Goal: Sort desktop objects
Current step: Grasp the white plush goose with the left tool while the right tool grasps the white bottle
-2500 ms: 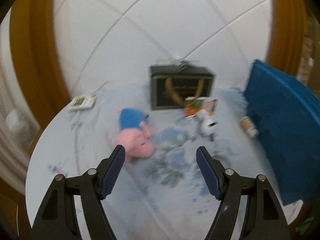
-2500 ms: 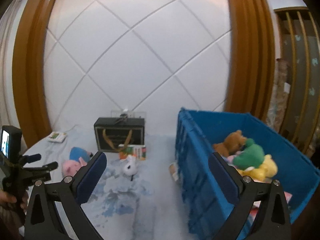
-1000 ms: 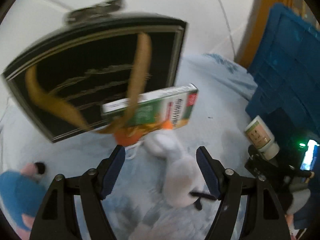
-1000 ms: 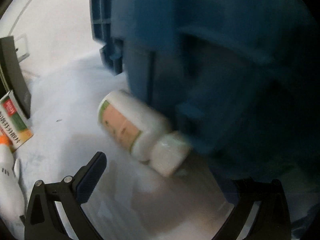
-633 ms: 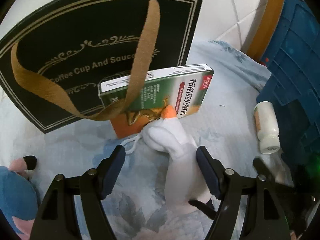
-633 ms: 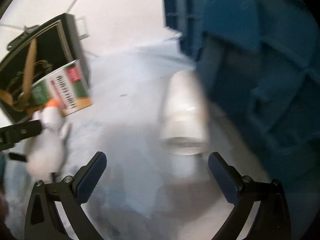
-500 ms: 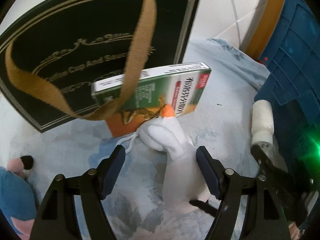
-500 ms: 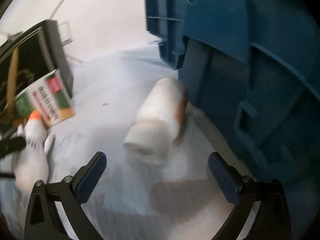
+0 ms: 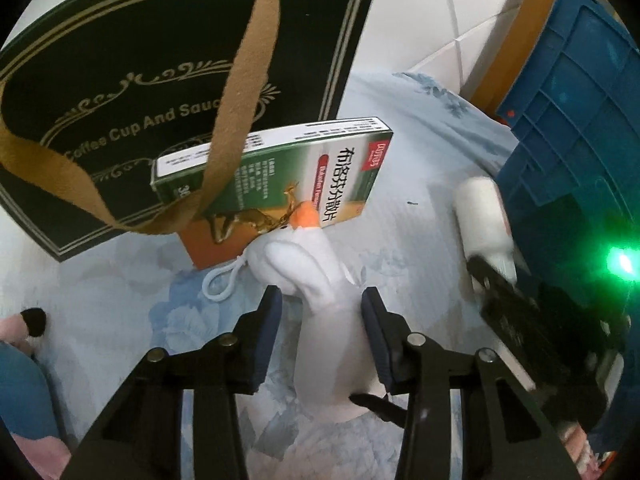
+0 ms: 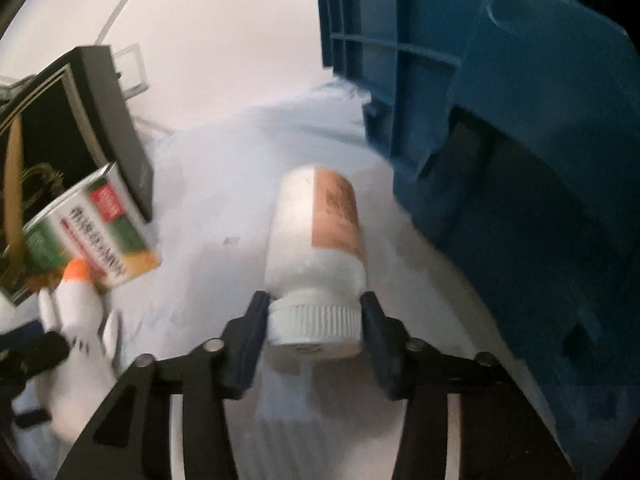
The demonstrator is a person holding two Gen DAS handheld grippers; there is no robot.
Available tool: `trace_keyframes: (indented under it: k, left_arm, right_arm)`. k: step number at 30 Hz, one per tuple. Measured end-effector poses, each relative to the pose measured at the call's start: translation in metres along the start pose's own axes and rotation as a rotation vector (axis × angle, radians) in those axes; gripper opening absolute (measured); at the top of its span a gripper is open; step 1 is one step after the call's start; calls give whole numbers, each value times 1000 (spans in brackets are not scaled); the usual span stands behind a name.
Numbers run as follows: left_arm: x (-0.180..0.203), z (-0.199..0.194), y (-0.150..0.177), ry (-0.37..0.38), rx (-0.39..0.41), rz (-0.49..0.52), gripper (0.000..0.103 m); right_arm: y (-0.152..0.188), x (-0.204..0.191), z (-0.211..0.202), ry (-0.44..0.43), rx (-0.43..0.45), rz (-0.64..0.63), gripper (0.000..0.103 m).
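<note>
Both grippers closing on their picks — a second ago each stood wide.
The left gripper (image 9: 320, 304) pinches the white goose plush (image 9: 316, 300), orange beak toward the medicine box (image 9: 280, 168), frame centre. The right gripper (image 10: 314, 314) clamps the lying white pill bottle (image 10: 316, 248) at its ribbed cap — base pointing up-frame beside the blue crate (image 10: 500, 120).

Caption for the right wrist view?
Right gripper closing on a white pill bottle's cap beside the blue crate.

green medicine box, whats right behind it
The green medicine box leans on a black gift bag, whose brown ribbon handle hangs over the box's front. The bag's lower middle is covered by the box.
</note>
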State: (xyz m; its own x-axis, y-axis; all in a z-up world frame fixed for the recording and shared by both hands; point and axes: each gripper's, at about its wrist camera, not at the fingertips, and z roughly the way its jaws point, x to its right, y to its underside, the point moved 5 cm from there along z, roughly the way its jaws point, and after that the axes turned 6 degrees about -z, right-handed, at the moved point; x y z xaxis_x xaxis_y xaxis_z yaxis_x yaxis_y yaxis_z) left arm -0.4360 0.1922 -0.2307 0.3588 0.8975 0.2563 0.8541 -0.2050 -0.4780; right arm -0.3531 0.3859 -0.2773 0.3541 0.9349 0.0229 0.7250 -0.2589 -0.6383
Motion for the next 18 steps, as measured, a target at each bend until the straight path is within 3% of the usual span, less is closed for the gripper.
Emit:
trace_keyframes:
  k: [4, 6, 9, 13, 18]
  left_arm:
    - [0, 0, 0, -7, -17, -25, 42]
    - [4, 4, -1, -20, -31, -15, 50]
    - [13, 15, -1, -25, -47, -8, 53]
    - [22, 24, -2, -23, -66, 5, 50]
    - [30, 30, -5, -20, -70, 24, 38]
  right_arm:
    - [23, 3, -18, -59, -62, -60, 45]
    - [35, 5, -27, -81, -88, -91, 45]
    - [43, 11, -33, -103, -111, -104, 46]
    - [32, 19, -30, -110, -97, -91, 78]
    - [11, 15, -19, -87, -81, -117, 77]
